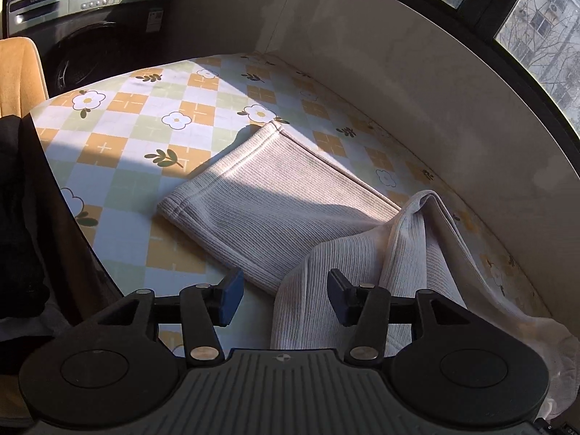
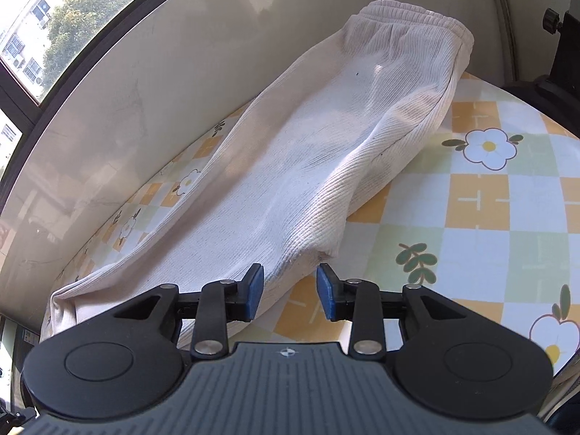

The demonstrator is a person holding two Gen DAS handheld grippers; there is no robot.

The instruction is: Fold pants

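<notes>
Along the table's far edge, against the pale wall, lie the cream ribbed pants (image 2: pixel 326 166): waistband propped up on the wall, legs doubled back, hems flat on the checked floral tablecloth (image 1: pixel 145 116). Left gripper (image 1: pixel 285 297) hovers above the fold, jaws parted moderately, pads clear of cloth. Right gripper (image 2: pixel 290 295) sits over the garment's near edge, jaws narrowly apart, gripping nothing. Beyond the table's far corner stands a washing machine (image 1: pixel 87 25); windows (image 1: pixel 536 21) top the wall.
</notes>
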